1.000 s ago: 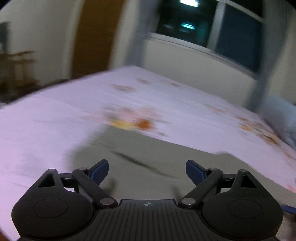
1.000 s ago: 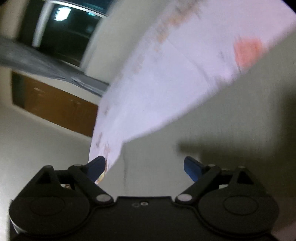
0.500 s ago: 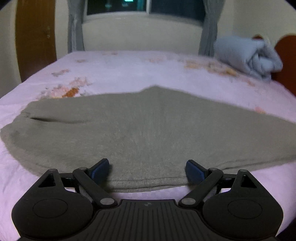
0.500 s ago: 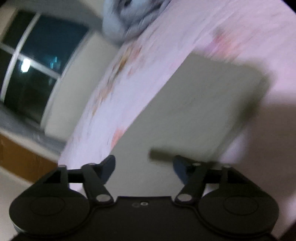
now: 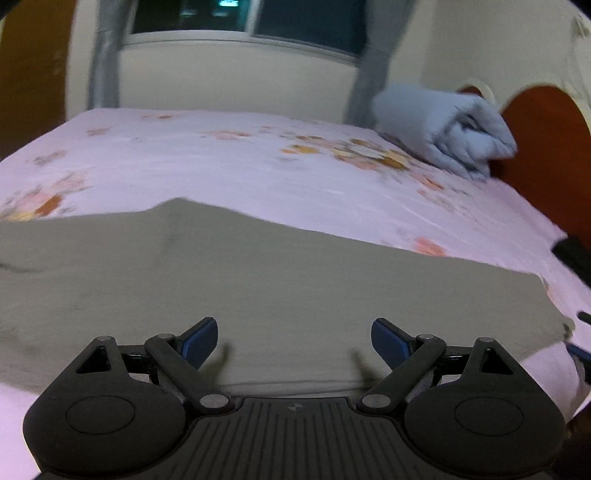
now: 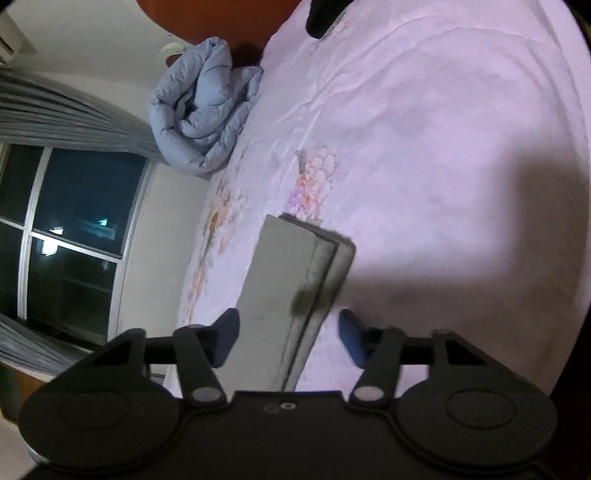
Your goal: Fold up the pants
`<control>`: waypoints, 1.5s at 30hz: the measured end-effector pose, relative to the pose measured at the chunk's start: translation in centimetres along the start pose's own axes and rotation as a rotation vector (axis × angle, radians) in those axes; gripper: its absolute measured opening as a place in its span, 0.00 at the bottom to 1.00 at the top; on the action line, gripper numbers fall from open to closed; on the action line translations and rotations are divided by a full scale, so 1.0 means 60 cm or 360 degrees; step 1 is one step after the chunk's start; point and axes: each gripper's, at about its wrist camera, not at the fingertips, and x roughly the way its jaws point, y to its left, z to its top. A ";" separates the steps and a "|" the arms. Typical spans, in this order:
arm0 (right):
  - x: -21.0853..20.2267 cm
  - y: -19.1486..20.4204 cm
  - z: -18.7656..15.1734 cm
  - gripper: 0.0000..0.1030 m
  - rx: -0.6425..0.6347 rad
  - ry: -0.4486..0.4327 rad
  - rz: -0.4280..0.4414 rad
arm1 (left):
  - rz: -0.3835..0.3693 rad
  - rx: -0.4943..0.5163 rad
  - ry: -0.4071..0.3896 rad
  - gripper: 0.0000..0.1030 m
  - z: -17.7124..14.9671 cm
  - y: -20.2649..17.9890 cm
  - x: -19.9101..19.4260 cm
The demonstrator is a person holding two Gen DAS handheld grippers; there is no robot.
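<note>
Pants (image 5: 258,288): grey-green, lying flat on the bed (image 5: 229,162), along its near edge. They run left-right across the left wrist view, and their right end stops short of the bed's right edge. In the right wrist view, that end shows stacked layers, so they look folded lengthwise.

Left gripper (image 5: 293,341): jaws spread wide, nothing between the blue pads (image 5: 199,338). It hovers over the near long edge of the pants. I can't tell from this angle whether it touches the cloth.

Right gripper (image 6: 288,334): at the end of the pants, rolled sideways so the bed appears tilted in its view. Its jaws have just been closing and now sit about half apart. The layered edge of the pants lies between the pads (image 6: 227,341), with cloth right beside the left pad. A gap still shows before the right pad, so there is no pinch yet. The gripper's shadow falls on the fold edge.

Bed sheet is pink with orange flower prints. Rolled blue blanket (image 5: 447,129) sits at the far right corner, against the brown headboard (image 5: 546,136). Dark window (image 5: 258,18) with grey curtains is behind the far edge. A dark object (image 6: 325,14) lies on the bed near the headboard edge, too cropped to identify.
</note>
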 end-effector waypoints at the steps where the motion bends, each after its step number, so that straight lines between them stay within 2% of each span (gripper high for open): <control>1: 0.000 0.003 0.000 0.39 -0.0010 0.0003 0.0002 | -0.0022 0.0004 0.0019 0.87 -0.001 -0.024 0.011; 3: 0.008 0.014 0.017 0.38 -0.0044 -0.0002 -0.0026 | -0.0052 -0.0020 0.0087 0.87 -0.006 -0.062 0.034; 8: 0.005 0.021 0.016 0.28 -0.0111 0.0016 -0.0072 | -0.0074 -0.0034 0.0190 0.87 -0.028 -0.126 0.065; 10: 0.003 0.014 0.020 0.25 -0.0098 0.0025 -0.0073 | 0.0008 0.0033 0.0286 0.87 -0.040 -0.149 0.086; 15: -0.005 -0.001 0.030 0.24 -0.0056 0.0031 -0.0072 | 0.0057 0.0166 0.0317 0.88 -0.066 -0.169 0.081; 18: -0.018 0.008 0.029 0.27 -0.0080 -0.0004 -0.0044 | 0.0040 0.0142 0.0307 0.87 -0.065 -0.161 0.065; 20: -0.023 0.012 0.029 0.27 -0.0060 -0.0006 -0.0004 | 0.0035 0.0076 0.0209 0.87 -0.051 -0.154 0.041; 23: -0.026 0.018 0.027 0.27 -0.0058 0.0010 0.0047 | 0.0082 0.0127 0.0044 0.87 -0.039 -0.163 0.018; 27: -0.010 0.044 0.014 0.28 -0.0077 0.0061 0.0238 | 0.0143 0.0077 0.0100 0.88 -0.020 -0.144 0.044; 29: 0.024 0.066 0.004 0.30 -0.0131 0.0196 0.0232 | 0.0236 0.0057 0.0075 0.88 -0.017 -0.121 0.047; 31: 0.054 0.077 -0.006 0.31 -0.0194 0.0271 0.0134 | 0.0300 0.0072 0.0120 0.88 -0.022 -0.097 0.058; 32: 0.069 0.072 -0.010 0.29 -0.0193 0.0312 0.0034 | 0.0257 0.0002 0.0276 0.88 -0.031 -0.079 0.076; 33: 0.076 0.062 -0.012 0.19 -0.0187 0.0336 -0.0042 | 0.0197 -0.0045 0.0343 0.88 -0.042 -0.069 0.086; 34: 0.073 0.049 -0.011 0.11 -0.0165 0.0337 -0.0070 | 0.0186 0.0027 0.0310 0.88 -0.053 -0.071 0.076; 35: 0.066 0.040 -0.009 0.00 -0.0157 0.0332 -0.0090 | 0.0181 0.0060 0.0304 0.88 -0.059 -0.075 0.067; 37: 0.036 0.028 -0.004 0.00 -0.0122 0.0286 -0.0069 | 0.0166 0.0033 0.0269 0.88 -0.058 -0.076 0.043; 38: 0.019 0.026 -0.001 0.09 -0.0116 0.0231 -0.0049 | 0.0161 0.0038 0.0228 0.88 -0.058 -0.080 0.031; 39: -0.004 0.024 0.004 0.38 -0.0121 0.0147 -0.0038 | 0.0174 0.0048 0.0180 0.88 -0.057 -0.086 0.024; 40: -0.017 0.021 0.009 0.44 -0.0107 0.0092 -0.0042 | 0.0168 0.0045 0.0136 0.88 -0.057 -0.092 0.021; 45: -0.012 0.007 0.031 0.46 -0.0006 0.0053 -0.0069 | 0.0075 -0.0010 0.0110 0.88 -0.040 -0.131 0.046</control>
